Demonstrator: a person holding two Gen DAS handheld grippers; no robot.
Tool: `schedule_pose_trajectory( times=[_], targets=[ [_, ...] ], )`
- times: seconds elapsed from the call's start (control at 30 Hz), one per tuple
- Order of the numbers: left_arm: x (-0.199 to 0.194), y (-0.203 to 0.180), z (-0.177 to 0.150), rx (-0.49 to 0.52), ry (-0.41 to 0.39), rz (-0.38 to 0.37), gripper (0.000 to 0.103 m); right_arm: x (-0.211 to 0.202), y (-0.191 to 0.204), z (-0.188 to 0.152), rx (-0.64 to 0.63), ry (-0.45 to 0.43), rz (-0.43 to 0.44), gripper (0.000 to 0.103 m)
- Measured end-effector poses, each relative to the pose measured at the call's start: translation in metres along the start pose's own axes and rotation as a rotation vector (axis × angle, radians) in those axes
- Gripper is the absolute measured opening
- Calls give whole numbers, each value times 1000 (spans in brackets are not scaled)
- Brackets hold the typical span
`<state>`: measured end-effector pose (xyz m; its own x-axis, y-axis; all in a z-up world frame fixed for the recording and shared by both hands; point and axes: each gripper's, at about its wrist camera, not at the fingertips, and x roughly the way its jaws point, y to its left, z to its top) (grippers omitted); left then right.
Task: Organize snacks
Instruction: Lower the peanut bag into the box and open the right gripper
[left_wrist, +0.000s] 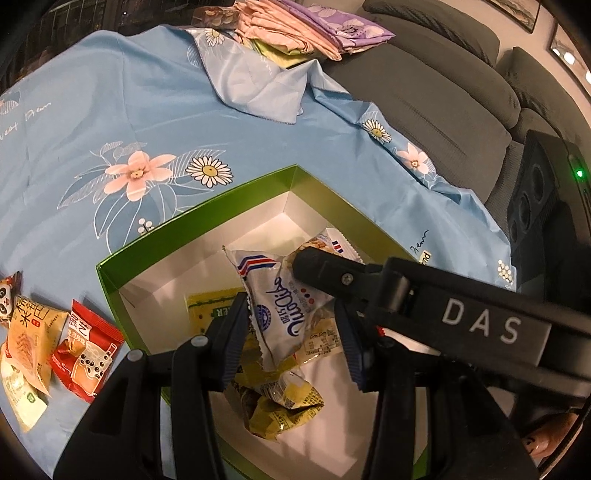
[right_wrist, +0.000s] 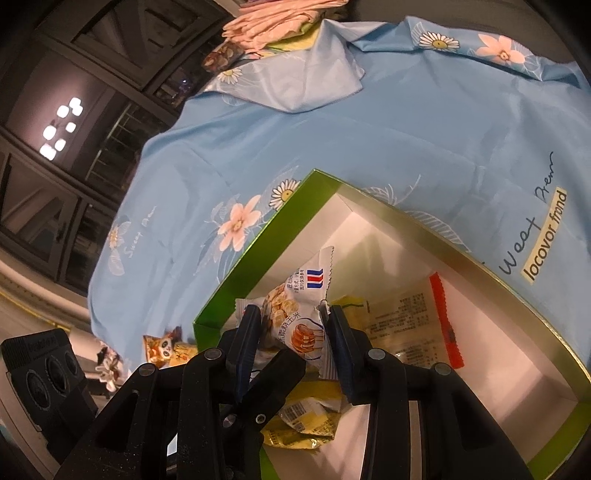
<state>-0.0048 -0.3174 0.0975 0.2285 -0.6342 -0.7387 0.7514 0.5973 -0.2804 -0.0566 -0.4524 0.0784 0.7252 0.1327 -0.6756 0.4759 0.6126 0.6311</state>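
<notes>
Left wrist view: my left gripper (left_wrist: 295, 336) is clamped on a white snack packet (left_wrist: 284, 306), low centre of the frame, hanging over the open green box (left_wrist: 207, 218). At right, my right gripper (left_wrist: 306, 262) reaches in over the same box.

Right wrist view: my right gripper (right_wrist: 291, 332) is clenched on a second white packet (right_wrist: 291, 317) printed with corn pieces, low centre, also above the box interior.

Handling, judged: both are light, crinkly foil pillows, slippery, with contents likely brittle. Best held across the puffed middle or a crimped end seam; squeeze gently.

Pose: both grippers tilt steeply down into the box, fingers nearly side by side. Yellow packets (right_wrist: 306, 424) lie on the floor below.
</notes>
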Motion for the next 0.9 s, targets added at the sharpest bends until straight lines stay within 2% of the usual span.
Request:
schedule_pose_trajectory(
  times=[0.67,0.77,0.9],
  targets=[
    [14,10,-2,-58,47,4,49,12,-4,1,13,36,-79,40],
    [14,7,-3,-43,46,9,53,14,-6,2,20,41,-88,40],
    [15,6,-4,-39,41,23,65,16,-8,2,34,51,-91,45]
  ],
)
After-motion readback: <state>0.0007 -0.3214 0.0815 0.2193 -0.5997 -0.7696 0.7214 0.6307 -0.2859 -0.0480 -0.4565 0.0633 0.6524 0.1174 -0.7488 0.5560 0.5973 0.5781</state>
